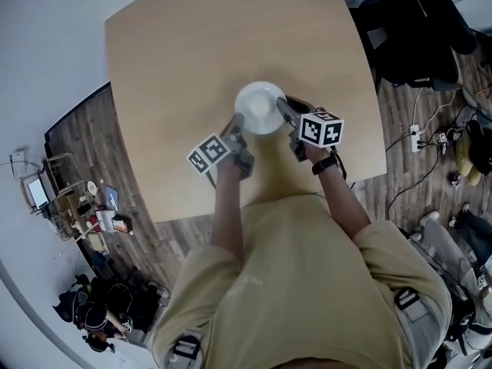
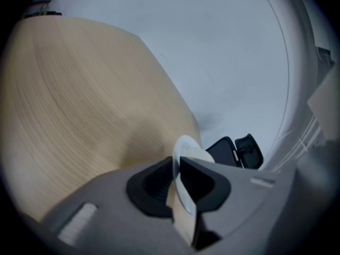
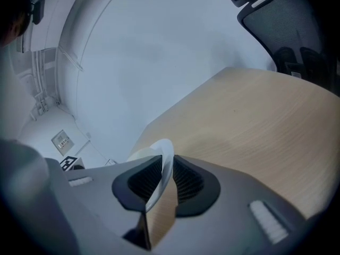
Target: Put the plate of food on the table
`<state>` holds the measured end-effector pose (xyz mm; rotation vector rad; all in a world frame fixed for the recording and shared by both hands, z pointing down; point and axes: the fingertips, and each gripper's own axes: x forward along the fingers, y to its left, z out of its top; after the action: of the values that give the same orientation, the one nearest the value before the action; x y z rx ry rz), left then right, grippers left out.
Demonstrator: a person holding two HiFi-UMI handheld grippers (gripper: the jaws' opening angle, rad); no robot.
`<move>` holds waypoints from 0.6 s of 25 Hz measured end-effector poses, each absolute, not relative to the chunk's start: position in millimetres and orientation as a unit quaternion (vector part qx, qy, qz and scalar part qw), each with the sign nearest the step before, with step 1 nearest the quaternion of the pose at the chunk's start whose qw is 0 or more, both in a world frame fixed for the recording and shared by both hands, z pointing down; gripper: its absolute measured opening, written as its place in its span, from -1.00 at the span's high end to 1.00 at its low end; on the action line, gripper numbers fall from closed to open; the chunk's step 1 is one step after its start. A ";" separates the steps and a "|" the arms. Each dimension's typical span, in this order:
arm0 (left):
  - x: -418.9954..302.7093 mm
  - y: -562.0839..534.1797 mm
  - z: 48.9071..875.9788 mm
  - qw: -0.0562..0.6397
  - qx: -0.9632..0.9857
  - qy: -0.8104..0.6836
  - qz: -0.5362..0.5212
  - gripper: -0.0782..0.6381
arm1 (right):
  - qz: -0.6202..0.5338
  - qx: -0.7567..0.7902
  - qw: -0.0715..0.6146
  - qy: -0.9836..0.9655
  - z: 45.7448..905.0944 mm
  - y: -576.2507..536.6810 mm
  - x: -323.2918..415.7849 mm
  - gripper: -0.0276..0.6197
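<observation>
A white plate (image 1: 260, 108) rests on the light wooden table (image 1: 184, 52), a little nearer the front edge than the middle. I make out no food on it. My left gripper (image 1: 237, 121) is at the plate's left rim. In the left gripper view the thin rim (image 2: 187, 145) stands between the black pads (image 2: 154, 185) with a slight gap, so this gripper (image 2: 178, 166) is open. My right gripper (image 1: 283, 104) is at the right rim. In the right gripper view the plate's rim (image 3: 162, 153) is pinched between the ribbed pads (image 3: 186, 182) of that gripper (image 3: 167, 171).
A black office chair (image 1: 415, 29) stands past the table's far right corner. Cables and a power strip (image 1: 416, 137) lie on the wooden floor to the right. Small clutter (image 1: 96, 206) sits on the floor at the left. The table's front edge (image 1: 200, 212) is close to the person.
</observation>
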<state>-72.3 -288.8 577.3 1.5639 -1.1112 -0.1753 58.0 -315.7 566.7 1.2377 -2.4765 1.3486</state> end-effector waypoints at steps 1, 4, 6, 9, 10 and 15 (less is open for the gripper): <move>-74.7 -294.2 579.8 0.571 0.665 -0.476 -0.071 0.67 | 0.441 0.403 0.034 -0.801 569.7 -320.9 55.8 0.70; -85.0 -308.8 586.0 0.570 0.662 -0.483 -0.061 0.67 | 0.451 0.406 0.047 -0.794 578.3 -334.1 46.1 0.70; -92.4 -319.4 590.0 0.565 0.664 -0.487 -0.049 0.66 | 0.453 0.408 0.059 -0.790 583.7 -344.2 38.7 0.69; -100.2 -332.6 599.0 0.562 0.663 -0.494 -0.030 0.65 | 0.455 0.415 0.074 -0.785 592.5 -356.5 30.1 0.69; -102.9 -335.1 601.5 0.564 0.660 -0.495 -0.030 0.65 | 0.454 0.418 0.080 -0.783 594.8 -358.6 27.5 0.69; -117.2 -337.2 612.2 0.568 0.649 -0.506 -0.024 0.65 | 0.443 0.417 0.120 -0.785 604.1 -361.6 12.4 0.67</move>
<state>-117.2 -337.2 612.2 1.5256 -1.1879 -0.0567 12.4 -361.6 604.1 1.2174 -2.2943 1.2935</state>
